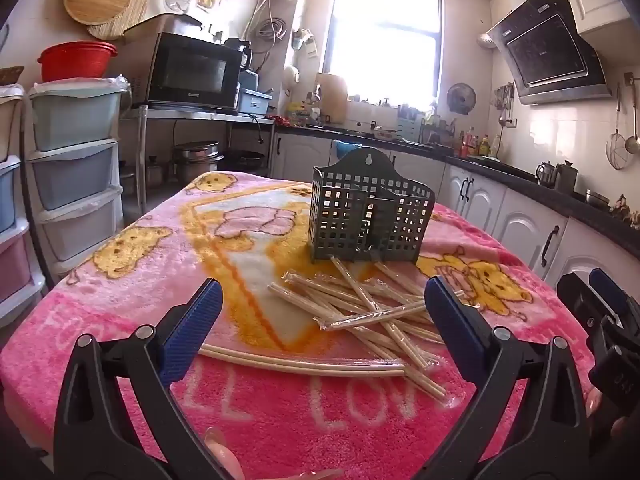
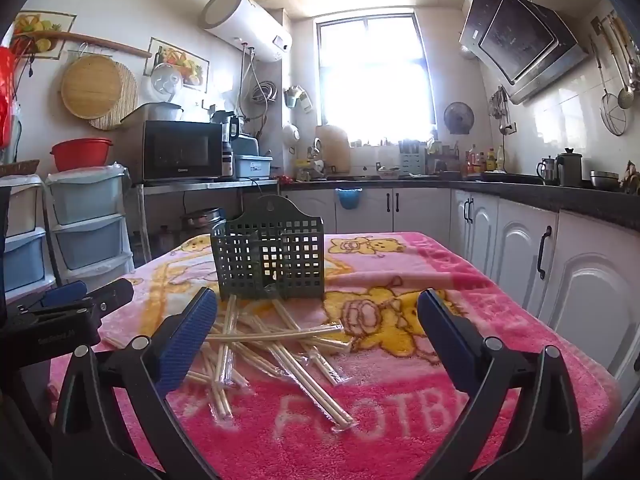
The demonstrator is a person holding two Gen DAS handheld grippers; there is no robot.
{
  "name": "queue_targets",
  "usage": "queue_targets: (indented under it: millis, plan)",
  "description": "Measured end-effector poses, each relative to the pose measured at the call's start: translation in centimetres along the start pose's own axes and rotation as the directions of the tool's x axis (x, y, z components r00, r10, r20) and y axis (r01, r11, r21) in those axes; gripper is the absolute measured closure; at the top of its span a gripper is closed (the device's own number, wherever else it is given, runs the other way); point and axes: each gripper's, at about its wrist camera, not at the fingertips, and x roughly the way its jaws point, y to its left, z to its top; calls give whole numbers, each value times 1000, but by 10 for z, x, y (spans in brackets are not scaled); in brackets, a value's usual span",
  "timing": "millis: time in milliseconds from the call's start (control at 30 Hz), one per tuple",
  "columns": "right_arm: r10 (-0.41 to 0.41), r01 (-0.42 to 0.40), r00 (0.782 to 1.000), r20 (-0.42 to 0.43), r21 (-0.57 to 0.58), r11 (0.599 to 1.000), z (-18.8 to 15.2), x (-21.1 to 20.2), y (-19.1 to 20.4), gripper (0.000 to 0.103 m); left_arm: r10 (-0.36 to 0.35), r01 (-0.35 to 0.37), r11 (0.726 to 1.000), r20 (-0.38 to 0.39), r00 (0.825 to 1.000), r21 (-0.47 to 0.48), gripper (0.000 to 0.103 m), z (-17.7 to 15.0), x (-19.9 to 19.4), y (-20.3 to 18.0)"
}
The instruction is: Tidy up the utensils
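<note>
Many pairs of wrapped chopsticks (image 1: 372,312) lie crossed in a loose heap on the pink blanket-covered counter (image 1: 120,320), just near of the dark green perforated utensil holder (image 1: 370,216), which stands upright toward the far middle; a few far tips reach its base. Both tools are spread wide and hold nothing: the left tool (image 1: 324,320) hovers near the heap's left side, and the right tool (image 2: 318,332) hovers over its right side. Because the pairs overlap, closing on one could drag or flip its neighbours, perhaps off the near edge. Their clear wrappers look slick, so a pair may slide out of the blue pads (image 1: 192,320) or tilt once lifted. I judge the holder light; a pair striking its rim at an angle could tip or push it on the soft blanket. With the two tools so close together, they might also collide over the heap.
</note>
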Motion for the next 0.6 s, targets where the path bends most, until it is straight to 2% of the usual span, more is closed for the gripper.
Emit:
queue_targets:
  millis: [600]
  plan:
    - [5,-5,1000,10,7,1000,1,-2,3,6,4,-4,1000,-1,1000,-3,10,6,-1,6]
